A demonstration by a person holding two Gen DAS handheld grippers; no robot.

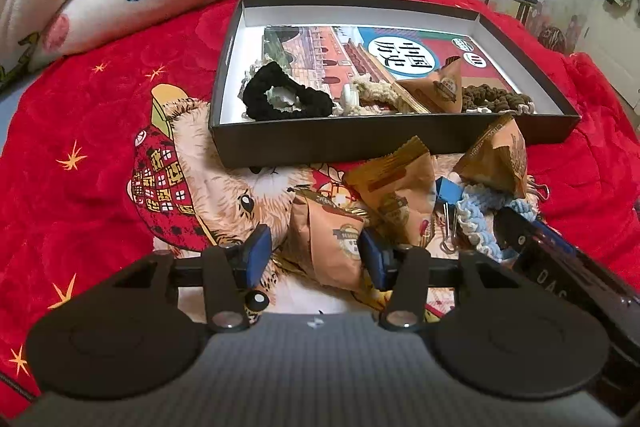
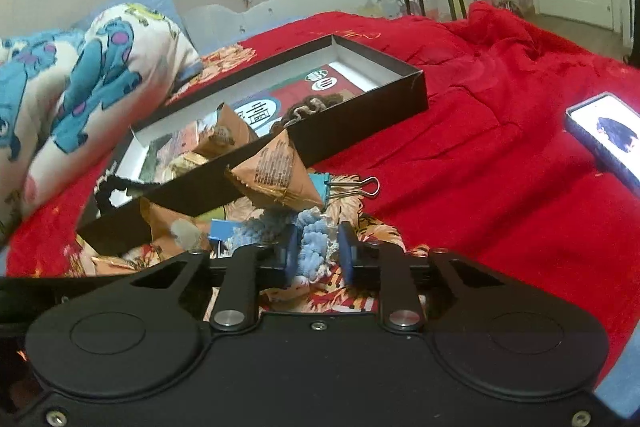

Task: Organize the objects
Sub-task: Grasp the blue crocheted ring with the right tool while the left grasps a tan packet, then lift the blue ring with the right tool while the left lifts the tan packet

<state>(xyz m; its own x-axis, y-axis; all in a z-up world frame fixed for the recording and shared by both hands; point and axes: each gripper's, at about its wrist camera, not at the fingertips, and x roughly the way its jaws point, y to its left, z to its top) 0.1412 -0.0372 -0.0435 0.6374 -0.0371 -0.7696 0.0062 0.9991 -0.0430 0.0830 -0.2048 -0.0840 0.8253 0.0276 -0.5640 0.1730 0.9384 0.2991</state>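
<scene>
The left gripper point(image 1: 316, 251), fingers spread, straddled the nearest snack packet point(image 1: 332, 235); the box point(image 1: 360, 143) lay directly beyond.

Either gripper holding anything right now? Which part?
Left gripper is open around an orange snack packet, not clamped. Right gripper pinches the light blue crocheted scrunchie across a bunched section.

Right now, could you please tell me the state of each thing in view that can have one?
Left gripper: open, around an orange snack packet.
Right gripper: nearly closed on the light blue scrunchie.
Black box: lidless, partly filled.
Phone: screen lit.
Blue binder clip: handles folded out.
</scene>
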